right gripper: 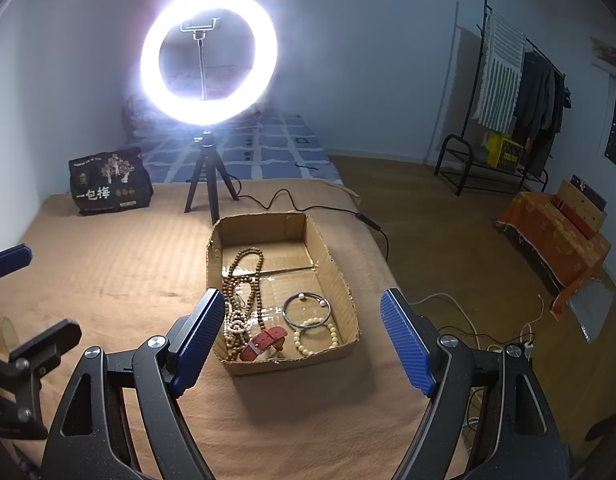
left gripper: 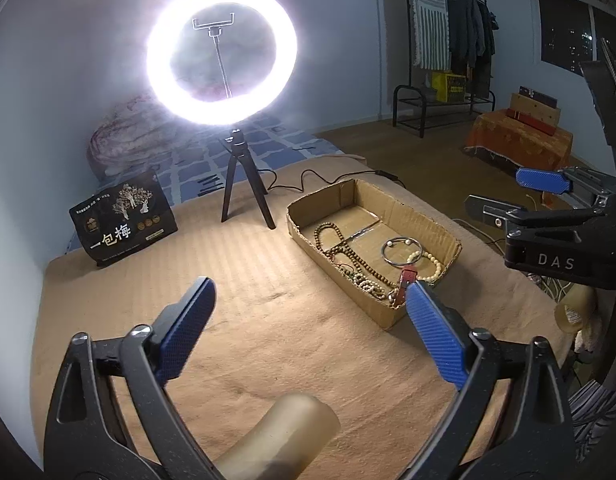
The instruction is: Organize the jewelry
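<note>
A: Where is the jewelry sitting?

B: All of it is lying inside the box (right gripper: 340, 280) on the bed (right gripper: 107, 272): brown beads (right gripper: 249, 268) toward its far end, a bangle (right gripper: 306, 310), a pale bracelet (right gripper: 316, 336) and a red strap (right gripper: 265, 342) toward its near end.

A: What are the tongs doing?

B: The left tongs (left gripper: 310, 296) are standing spread wide with nothing between them, one tip just beside the box's near corner. The right tongs (right gripper: 303, 308) are also gaping, framing the box.

A: Is either view showing more?

B: The left one is catching a yellowish tube (left gripper: 283, 436) at its bottom edge and the right tongs beyond the box; the right one is showing the strap unblocked.
</note>
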Tool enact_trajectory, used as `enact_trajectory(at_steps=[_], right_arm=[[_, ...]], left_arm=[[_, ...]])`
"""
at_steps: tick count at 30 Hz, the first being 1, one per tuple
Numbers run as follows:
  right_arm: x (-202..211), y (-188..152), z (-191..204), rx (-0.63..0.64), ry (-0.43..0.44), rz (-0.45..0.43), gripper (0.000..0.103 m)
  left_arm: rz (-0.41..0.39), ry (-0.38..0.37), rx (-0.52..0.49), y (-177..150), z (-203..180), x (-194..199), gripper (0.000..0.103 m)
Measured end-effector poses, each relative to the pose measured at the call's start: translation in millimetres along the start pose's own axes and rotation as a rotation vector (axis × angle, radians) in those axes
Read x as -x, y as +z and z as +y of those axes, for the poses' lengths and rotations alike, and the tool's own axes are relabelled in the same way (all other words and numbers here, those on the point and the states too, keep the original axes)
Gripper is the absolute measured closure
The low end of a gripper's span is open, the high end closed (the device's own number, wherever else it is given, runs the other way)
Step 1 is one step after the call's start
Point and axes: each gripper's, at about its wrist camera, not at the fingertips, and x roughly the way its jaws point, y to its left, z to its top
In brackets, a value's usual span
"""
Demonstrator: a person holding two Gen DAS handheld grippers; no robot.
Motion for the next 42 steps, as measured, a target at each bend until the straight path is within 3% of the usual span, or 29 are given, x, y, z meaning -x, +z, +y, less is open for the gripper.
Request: enact_trajectory(at_steps=[42], right_arm=[[-2.0,-1.7,1.8,0.002,0.000,0.014,0.023]], left_arm=[[-0.005,0.013,-0.007,1.1,-0.6,0.8,0.000]])
